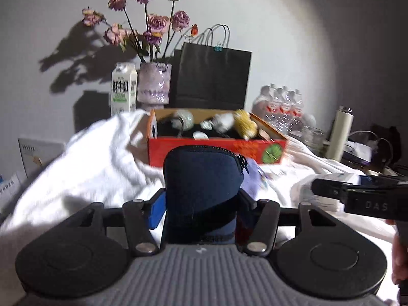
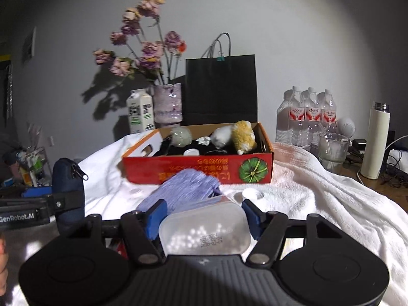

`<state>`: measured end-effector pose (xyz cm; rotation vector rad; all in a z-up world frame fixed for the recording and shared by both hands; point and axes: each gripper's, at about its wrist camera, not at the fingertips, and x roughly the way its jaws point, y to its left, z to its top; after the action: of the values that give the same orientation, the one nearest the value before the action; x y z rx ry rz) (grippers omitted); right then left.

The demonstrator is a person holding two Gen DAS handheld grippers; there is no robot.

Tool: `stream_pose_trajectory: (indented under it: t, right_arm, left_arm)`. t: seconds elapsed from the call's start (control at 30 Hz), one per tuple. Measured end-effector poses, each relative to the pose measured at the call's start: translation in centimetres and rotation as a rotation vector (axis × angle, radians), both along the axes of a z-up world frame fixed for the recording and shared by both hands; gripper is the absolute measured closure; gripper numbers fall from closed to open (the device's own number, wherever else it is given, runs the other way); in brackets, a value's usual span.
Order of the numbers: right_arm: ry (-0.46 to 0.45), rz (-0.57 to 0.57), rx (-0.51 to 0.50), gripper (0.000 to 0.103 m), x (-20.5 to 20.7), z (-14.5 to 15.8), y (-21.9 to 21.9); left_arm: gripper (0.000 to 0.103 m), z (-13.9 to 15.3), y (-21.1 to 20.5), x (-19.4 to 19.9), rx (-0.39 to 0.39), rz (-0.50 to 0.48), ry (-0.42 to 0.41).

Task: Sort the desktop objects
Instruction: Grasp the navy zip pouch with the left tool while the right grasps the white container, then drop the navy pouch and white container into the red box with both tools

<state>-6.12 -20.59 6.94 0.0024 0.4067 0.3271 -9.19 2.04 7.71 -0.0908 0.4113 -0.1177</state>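
My left gripper (image 1: 201, 201) is shut on a navy zip pouch (image 1: 204, 178), held upright above the white blanket. My right gripper (image 2: 204, 211) is shut on a lavender pack with a translucent plastic lid (image 2: 204, 229); its purple end (image 2: 183, 191) sticks out forward. Straight ahead of both stands an open red cardboard box (image 2: 199, 168) holding a yellow plush toy (image 2: 243, 136), a white fluffy item and other small things. In the right wrist view the left gripper with the pouch (image 2: 68, 183) shows at the left. The box (image 1: 216, 153) also fills the middle of the left wrist view.
A white blanket (image 2: 318, 191) covers the table. Behind the box stand a milk carton (image 2: 140, 113), a vase of dried roses (image 2: 168, 104) and a black paper bag (image 2: 220, 89). To the right are water bottles (image 2: 306, 117), a glass (image 2: 332, 148) and a white flask (image 2: 377, 140).
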Motion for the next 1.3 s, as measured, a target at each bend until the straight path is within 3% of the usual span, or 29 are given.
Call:
stream_pose_trajectory:
  t: [0.13, 0.33, 0.47, 0.6, 0.73, 0.87, 1.0, 1.13, 1.3]
  right_arm:
    - [0.027, 0.01, -0.065, 0.039, -2.6, -1.2, -0.2]
    - [0.141, 0.018, -0.1, 0.039, -4.3, -3.9, -1.4]
    - [0.156, -0.003, -0.167, 0.039, -3.0, -5.4, -0.3]
    - [0.146, -0.004, -0.145, 0.04, -2.4, -5.6, 0.0]
    - [0.11, 0.051, -0.027, 0.04, -1.1, -2.0, -1.1]
    - [0.009, 0.072, 0.011, 0.04, 4.1, 3.9, -1.9]
    - [-0.002, 0.052, 0.039, 0.039, 13.3, 8.5, -1.8]
    - [0.108, -0.02, 0.021, 0.039, 23.4, 9.1, -0.7]
    - [0.257, -0.122, -0.036, 0.04, 31.2, 5.5, 1.3]
  left_arm:
    - [0.046, -0.4, -0.9, -2.8, 0.066, 0.018, -0.034]
    - [0.047, 0.7, -0.6, -4.0, 0.026, -0.01, -0.041]
    - [0.047, 0.5, -1.3, -4.0, 0.047, -0.015, -0.056]
    - [0.048, 1.0, -1.2, -4.0, 0.038, -0.016, -0.054]
    - [0.048, 4.3, 0.5, -2.1, 0.009, -0.068, -0.093]
    - [0.048, 9.4, 2.4, 5.3, -0.01, -0.111, -0.072]
    - [0.048, 12.6, 3.5, 16.5, -0.006, -0.096, 0.042]
    - [0.048, 11.1, 2.7, 26.4, 0.07, -0.022, 0.175]
    - [0.048, 7.2, 2.2, 35.1, 0.121, 0.018, 0.356]
